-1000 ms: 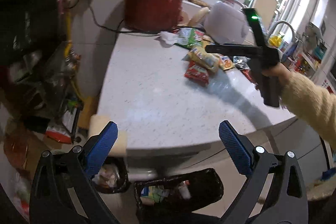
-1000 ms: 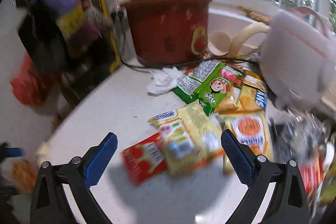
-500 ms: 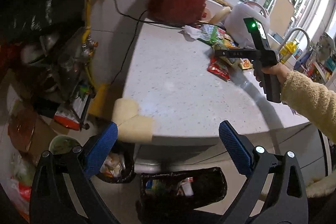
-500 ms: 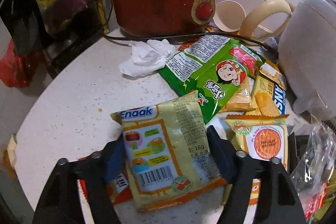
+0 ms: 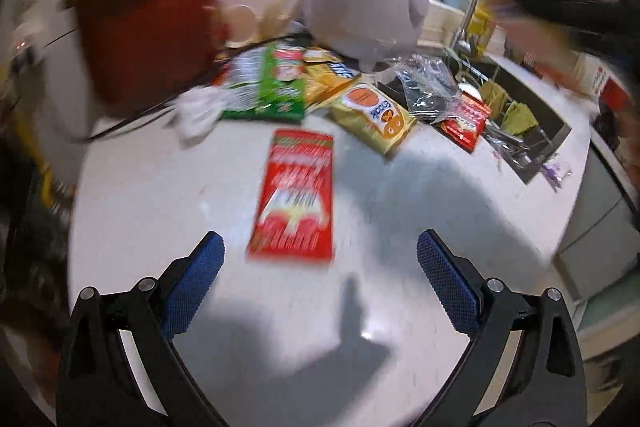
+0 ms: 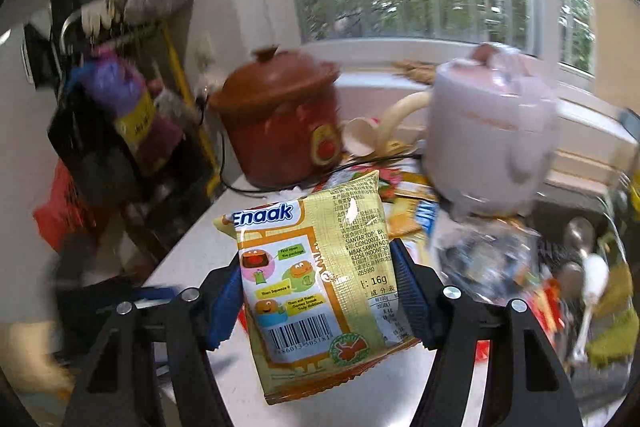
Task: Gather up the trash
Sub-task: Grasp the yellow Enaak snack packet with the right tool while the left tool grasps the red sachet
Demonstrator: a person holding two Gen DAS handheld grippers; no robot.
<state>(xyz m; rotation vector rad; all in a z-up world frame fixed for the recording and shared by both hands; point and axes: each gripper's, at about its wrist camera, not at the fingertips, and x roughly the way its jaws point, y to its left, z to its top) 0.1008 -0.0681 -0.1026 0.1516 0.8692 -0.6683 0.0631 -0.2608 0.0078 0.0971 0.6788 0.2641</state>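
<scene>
My right gripper (image 6: 318,301) has just been closing and now clamps the yellow Enaak snack packet (image 6: 316,291) between its blue pads, one pad pressed on each side edge. The packet hangs lifted off the white countertop (image 6: 192,247), its barcode end toward me and its top edge in front of the red-brown slow cooker (image 6: 280,119).

My left gripper (image 5: 318,285) stands wide apart with nothing between its pads, hovering over the countertop (image 5: 160,187). A red snack wrapper (image 5: 296,195) lies flat on the counter just ahead of it, on the near side of the slow cooker (image 5: 148,19) and apart from the other rubbish.

The remaining trash sits in a cluster at the foot of the slow cooker and to its right: a crumpled white tissue (image 5: 196,111) near its base, a green packet (image 5: 264,87) just beside that, a yellow biscuit packet (image 5: 372,115) further right, then a clear plastic bag (image 5: 428,87) and a small red packet (image 5: 466,121). A pale rice cooker (image 5: 368,3) stands to the right of the slow cooker, behind the pile. This view is blurred, so finer print is unreadable.
</scene>
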